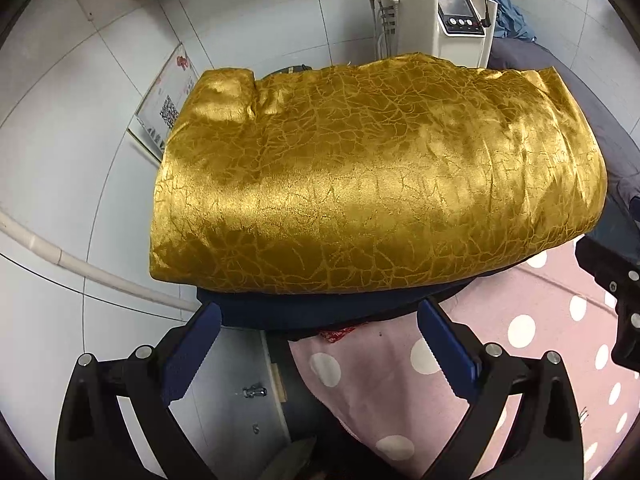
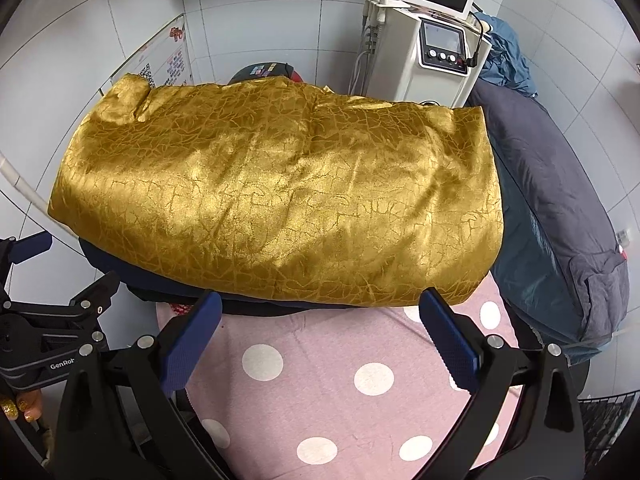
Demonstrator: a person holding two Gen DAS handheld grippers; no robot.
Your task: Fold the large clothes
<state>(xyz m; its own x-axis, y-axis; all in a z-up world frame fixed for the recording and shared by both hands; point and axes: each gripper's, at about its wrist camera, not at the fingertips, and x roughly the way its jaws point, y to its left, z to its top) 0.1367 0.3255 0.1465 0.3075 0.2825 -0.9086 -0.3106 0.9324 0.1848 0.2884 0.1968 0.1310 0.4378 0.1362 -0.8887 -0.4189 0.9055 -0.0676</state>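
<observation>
now both jaws are spread wide, holding nothing: the left gripper and right gripper wait just before the gold cloth. it lies folded on the dotted pink cover. best pinch the near edge evenly.

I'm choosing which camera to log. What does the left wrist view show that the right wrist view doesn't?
Only the left wrist view shows the white pipe running along the floor and the bolt under the table edge. Only the right wrist view shows the grey bedding fully and painted fingernails. Both show the folded gold cloth, the polka-dot cover, the white machine and open grippers.
</observation>
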